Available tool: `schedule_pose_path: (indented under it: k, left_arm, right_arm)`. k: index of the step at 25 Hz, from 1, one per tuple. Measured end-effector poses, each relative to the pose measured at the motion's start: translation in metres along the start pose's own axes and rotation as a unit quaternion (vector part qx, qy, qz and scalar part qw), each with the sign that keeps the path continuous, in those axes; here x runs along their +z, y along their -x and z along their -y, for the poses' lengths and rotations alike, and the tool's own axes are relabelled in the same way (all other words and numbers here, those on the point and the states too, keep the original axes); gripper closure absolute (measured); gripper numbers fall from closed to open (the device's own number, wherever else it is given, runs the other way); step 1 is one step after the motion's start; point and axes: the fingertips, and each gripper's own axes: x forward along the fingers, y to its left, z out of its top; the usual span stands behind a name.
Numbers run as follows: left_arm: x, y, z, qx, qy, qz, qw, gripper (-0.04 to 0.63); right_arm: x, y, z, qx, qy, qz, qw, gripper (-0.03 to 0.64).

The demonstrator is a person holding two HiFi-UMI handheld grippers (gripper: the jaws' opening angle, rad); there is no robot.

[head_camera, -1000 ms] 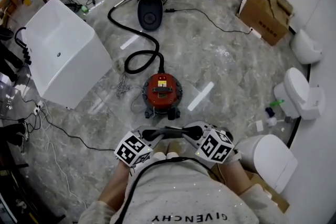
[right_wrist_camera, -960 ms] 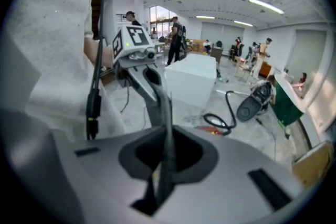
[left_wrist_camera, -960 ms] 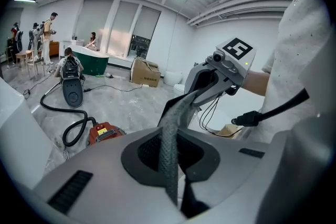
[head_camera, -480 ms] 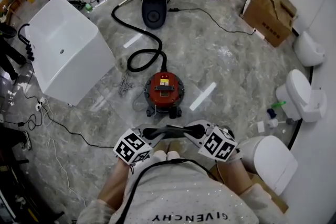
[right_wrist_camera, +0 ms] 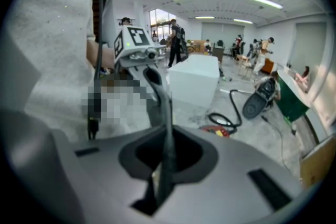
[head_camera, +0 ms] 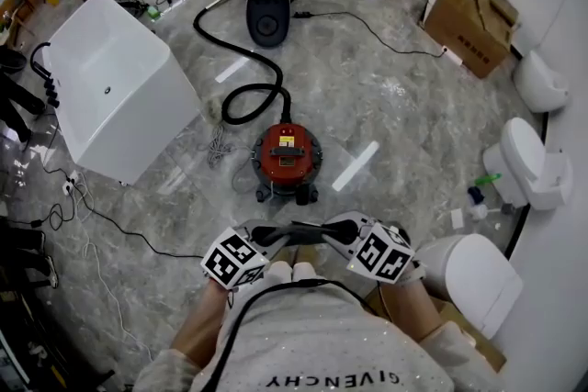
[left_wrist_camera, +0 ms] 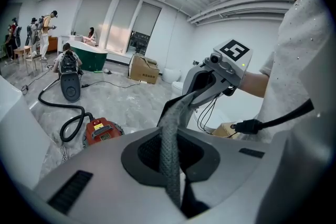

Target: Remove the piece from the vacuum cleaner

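Left gripper (head_camera: 276, 235): held close in front of the person's body, jaws pressed together with nothing between them, tip turned inward toward the other gripper.
Right gripper (head_camera: 323, 229): mirrors it – jaws closed on nothing, tip meeting the left one's near the midline.
Vacuum cleaner (head_camera: 287, 158): a round red canister standing on the grey floor (head_camera: 395, 106), well apart from both grippers, straight ahead and below them.
Nearer hand: neither by much; the canister sits about on the midline, a shade to the left gripper's side.
Hose (head_camera: 243, 96): black, entering the canister's far side, so any pull on it would run away from the person; it loops left, then stretches toward the black machine (head_camera: 267, 0).
Piece to remove: not settled by these views; no loose part shows beside the canister, and the hose sits in its socket.
Count: two grippers, one red canister, one hose, one black machine beyond.
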Motion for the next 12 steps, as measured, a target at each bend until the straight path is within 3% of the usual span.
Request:
schedule_pose_path:
  k: [12]
  left_arm:
    - [-0.0079, 0.0013, 0.0039, 0.009, 0.007, -0.005, 0.9999, 0.561]
  right_arm:
    - [-0.0033, -0.0049, -0.0066, 0.016, 0.006, -0.002, 1.0, 0.575]
